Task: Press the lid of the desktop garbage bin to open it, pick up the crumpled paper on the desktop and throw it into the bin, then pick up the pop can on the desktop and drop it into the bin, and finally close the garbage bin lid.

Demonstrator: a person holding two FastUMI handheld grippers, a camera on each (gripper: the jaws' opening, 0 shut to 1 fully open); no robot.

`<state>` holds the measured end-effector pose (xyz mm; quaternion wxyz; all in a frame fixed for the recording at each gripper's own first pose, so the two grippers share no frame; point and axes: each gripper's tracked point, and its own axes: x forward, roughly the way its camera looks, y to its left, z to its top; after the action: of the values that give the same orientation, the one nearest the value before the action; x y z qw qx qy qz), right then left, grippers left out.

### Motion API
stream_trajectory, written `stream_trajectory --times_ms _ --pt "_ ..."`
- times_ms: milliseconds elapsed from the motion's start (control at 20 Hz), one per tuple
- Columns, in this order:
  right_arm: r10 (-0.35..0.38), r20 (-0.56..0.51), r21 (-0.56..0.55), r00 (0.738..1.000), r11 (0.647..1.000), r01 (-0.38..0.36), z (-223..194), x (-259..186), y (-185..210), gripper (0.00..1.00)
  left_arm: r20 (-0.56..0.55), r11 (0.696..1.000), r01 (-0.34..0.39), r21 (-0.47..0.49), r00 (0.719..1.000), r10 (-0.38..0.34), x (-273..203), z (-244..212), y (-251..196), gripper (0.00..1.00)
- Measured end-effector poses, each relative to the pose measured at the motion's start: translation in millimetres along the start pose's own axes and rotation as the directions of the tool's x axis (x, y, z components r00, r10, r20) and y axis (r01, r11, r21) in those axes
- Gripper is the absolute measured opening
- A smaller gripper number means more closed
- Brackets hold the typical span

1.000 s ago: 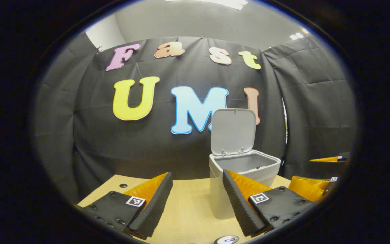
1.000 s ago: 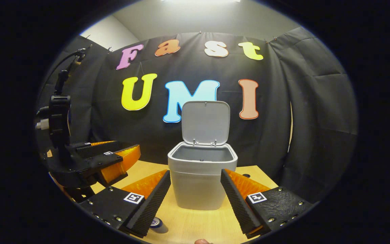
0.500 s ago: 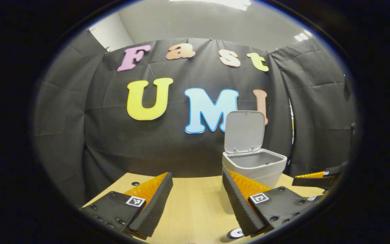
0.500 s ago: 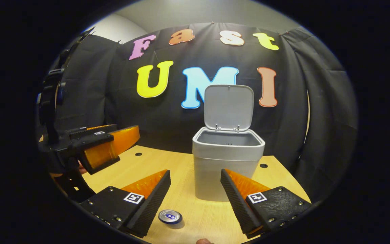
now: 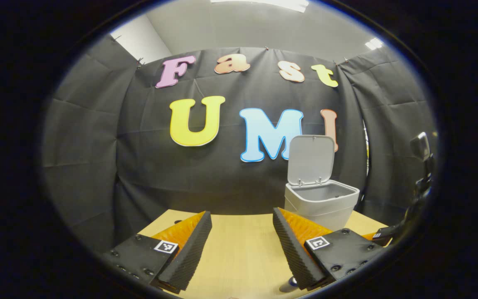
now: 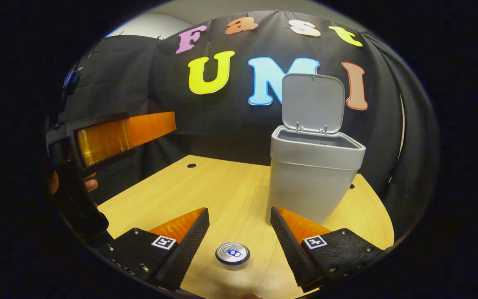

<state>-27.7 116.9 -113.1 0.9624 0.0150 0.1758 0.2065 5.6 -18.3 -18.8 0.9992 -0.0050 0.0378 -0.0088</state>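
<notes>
The grey desktop bin point(image 6: 311, 178) stands on the wooden table point(image 6: 206, 187) with its lid point(image 6: 313, 101) swung upright, showing a hollow inside. A silver pop can point(image 6: 232, 254) stands upright on the table, near and low between the fingers of my right gripper point(image 6: 239, 211), which is open and apart from it. In the left gripper view the bin point(image 5: 321, 204) sits to the right and my left gripper point(image 5: 241, 216) is open above the table with nothing in it. A sliver of the can point(image 5: 291, 283) peeks out by its right finger.
The left gripper point(image 6: 110, 135) and the hand point(image 6: 87, 185) holding it hover at the left of the right gripper view, above the table's left edge. The right gripper point(image 5: 390, 236) sits at the far right of the left gripper view. Black cloth walls close the back.
The right gripper has tipped down and drawn back, bringing the can up between its fingers in view. The left gripper has swung left, so the bin slid right in its view.
</notes>
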Motion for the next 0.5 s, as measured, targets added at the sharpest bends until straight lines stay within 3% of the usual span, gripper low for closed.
stream_trajectory --times_ms 100,150,250,450,500 --pt "0.008 -0.032 -0.006 0.999 1.000 -0.008 -9.3 4.0 2.0 0.96 -0.003 1.000 -0.011 0.007 1.000 0.011 -3.8 -0.7 4.6 0.96" --pt "0.015 -0.049 -0.009 0.999 1.000 -0.016 -13.7 5.6 3.2 0.96 -0.004 1.000 -0.019 0.009 1.000 0.019 -5.7 -1.2 8.3 1.00" --pt "0.022 -0.078 -0.014 0.997 1.000 -0.023 -22.1 8.8 4.8 0.96 -0.004 0.999 -0.033 0.005 0.999 0.033 -10.0 -0.8 13.2 0.96" --pt "0.037 -0.142 -0.009 0.989 0.999 -0.039 -40.2 17.4 6.7 0.96 0.003 0.999 -0.044 -0.006 0.999 0.044 -13.7 2.9 16.7 1.00" --pt "0.042 -0.169 -0.006 0.985 0.999 -0.044 -46.0 19.0 6.7 0.96 0.005 0.999 -0.047 -0.008 0.999 0.047 -14.3 4.3 16.8 0.96"
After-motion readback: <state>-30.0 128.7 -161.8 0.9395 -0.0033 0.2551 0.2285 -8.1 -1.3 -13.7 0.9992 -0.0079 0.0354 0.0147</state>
